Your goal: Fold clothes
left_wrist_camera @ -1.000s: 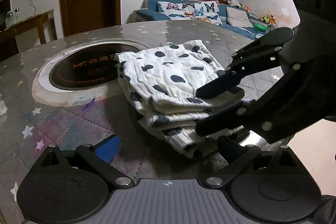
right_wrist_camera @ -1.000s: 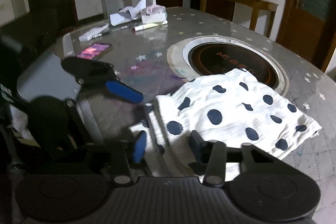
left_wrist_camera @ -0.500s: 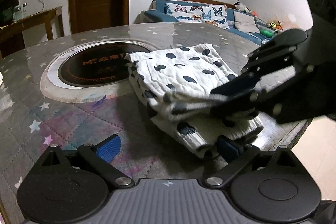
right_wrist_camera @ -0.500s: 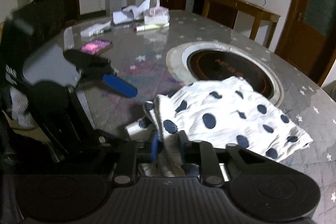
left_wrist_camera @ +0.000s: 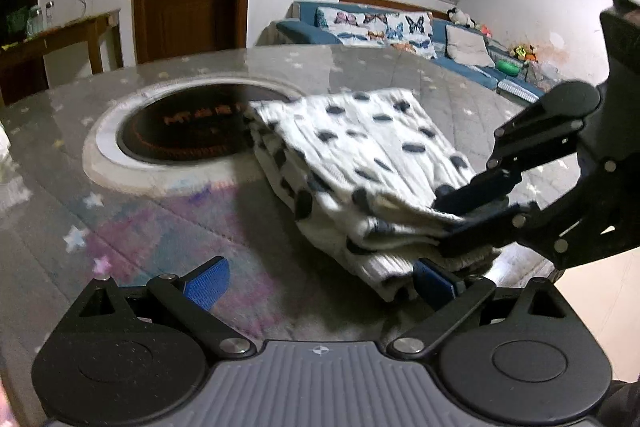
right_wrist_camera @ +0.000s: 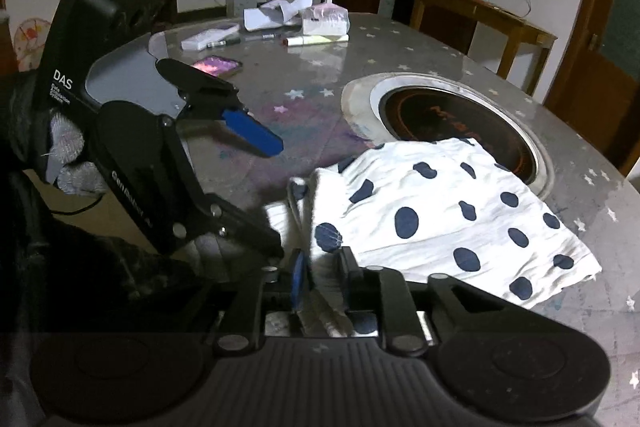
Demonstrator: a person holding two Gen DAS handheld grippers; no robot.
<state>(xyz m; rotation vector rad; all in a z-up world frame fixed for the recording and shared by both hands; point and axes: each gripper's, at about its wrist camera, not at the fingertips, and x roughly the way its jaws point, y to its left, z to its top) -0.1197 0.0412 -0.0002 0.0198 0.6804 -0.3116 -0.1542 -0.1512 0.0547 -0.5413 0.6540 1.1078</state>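
A white garment with dark blue spots [left_wrist_camera: 360, 155] [right_wrist_camera: 440, 203] lies folded in several layers on the round table [left_wrist_camera: 60, 195], one edge over the hob ring. My right gripper [right_wrist_camera: 322, 277] [left_wrist_camera: 452, 205] has the upper layers at the garment's near corner between its pads, which still press on the fabric while the jaws are opening. My left gripper [left_wrist_camera: 320, 285] [right_wrist_camera: 272, 187] stands open beside that corner, its right finger [left_wrist_camera: 434, 285] close under the stack's edge. A gloved hand holds the left gripper.
A round induction hob [left_wrist_camera: 180, 123] [right_wrist_camera: 452, 115] is sunk in the table's middle. A phone [right_wrist_camera: 216, 65], a tissue pack [right_wrist_camera: 324, 21], papers and pens lie at the far side. The table's edge [left_wrist_camera: 532, 263] runs just behind the right gripper. A blue sofa [left_wrist_camera: 400, 27] stands beyond.
The right gripper's jaws narrowed onto the garment's near corner, which now stands between them. The corner layers have bunched and risen slightly. The left gripper stays open.
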